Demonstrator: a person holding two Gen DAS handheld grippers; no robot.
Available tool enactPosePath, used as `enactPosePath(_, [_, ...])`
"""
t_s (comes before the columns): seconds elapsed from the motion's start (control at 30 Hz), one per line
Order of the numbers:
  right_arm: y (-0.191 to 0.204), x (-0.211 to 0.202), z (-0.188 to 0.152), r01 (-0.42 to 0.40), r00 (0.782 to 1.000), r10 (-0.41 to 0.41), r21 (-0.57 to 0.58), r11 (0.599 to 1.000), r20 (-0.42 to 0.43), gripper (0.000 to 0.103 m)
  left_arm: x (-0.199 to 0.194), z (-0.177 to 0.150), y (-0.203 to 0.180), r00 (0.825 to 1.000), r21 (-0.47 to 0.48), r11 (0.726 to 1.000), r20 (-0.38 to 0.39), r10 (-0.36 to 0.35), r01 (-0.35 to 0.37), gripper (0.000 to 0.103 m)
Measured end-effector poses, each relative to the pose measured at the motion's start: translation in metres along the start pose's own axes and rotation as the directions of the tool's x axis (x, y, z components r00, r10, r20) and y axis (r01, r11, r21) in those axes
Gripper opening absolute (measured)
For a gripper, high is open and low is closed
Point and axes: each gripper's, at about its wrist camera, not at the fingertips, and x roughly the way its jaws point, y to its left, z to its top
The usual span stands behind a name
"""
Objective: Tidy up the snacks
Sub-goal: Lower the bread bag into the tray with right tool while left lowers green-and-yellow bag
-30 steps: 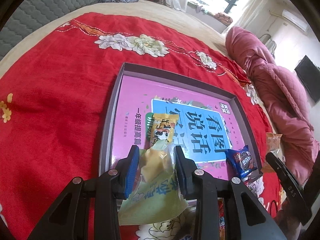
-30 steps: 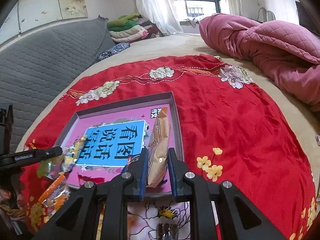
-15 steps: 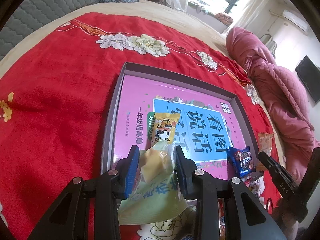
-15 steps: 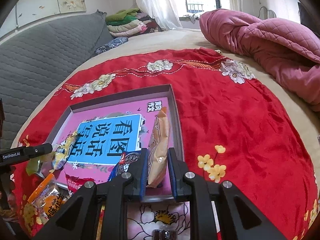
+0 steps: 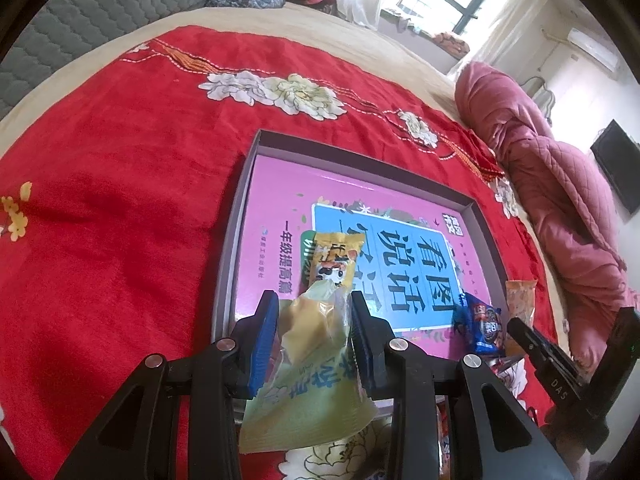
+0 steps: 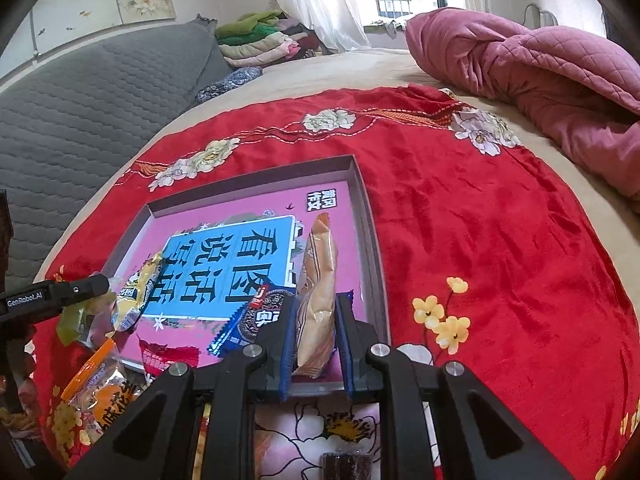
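Pinching a pale green snack packet (image 5: 308, 396) between their blue pads, the left tongs (image 5: 314, 336) held it over the near left corner of a shallow grey tray (image 5: 240, 216), whose floor was a pink sheet printed with a blue panel. A yellow snack packet (image 5: 334, 260) lay in the tray just beyond the green one. The right tongs (image 6: 314, 334) were pressed onto a tan snack packet (image 6: 318, 280), held on edge over the tray's near right part, close to the right wall. A blue cookie packet (image 6: 250, 320) lay in the tray just left of the right tongs, its end against the left finger. A red packet (image 6: 170, 356) sat at the tray's near rim, and an orange packet (image 6: 102, 392) lay outside the tray, near and to the left, on the red floral cloth (image 6: 460, 216). The cloth covered a bed (image 6: 360, 68). A pink quilt (image 6: 540, 76) was heaped at the far right, and folded clothes (image 6: 260, 38) were stacked at the far end below the window.
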Motion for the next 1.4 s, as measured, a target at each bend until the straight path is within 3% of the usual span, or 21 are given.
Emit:
enactPosePath(0.77, [-0.008,-0.002,-0.001,0.041,0.999,-0.041,0.019,0.999,-0.003,0.020,0.007,-0.001,0.000,0.999,-0.017,0.999,-0.013,-0.029,0.029,0.049])
enactPosePath(1.17, [-0.008,-0.004,0.000,0.045,0.999,-0.045,0.013,0.999,0.003,0.024,-0.003,0.003,0.001,0.998,-0.023,0.998,0.016,-0.056,0.056,0.052])
enactPosePath(1.4, [-0.005,-0.004,0.002,0.032,0.999,-0.032,0.002,0.999,0.001,0.029,-0.012,0.004,-0.002,0.997,-0.015,0.998,0.030,-0.066,0.067,0.059])
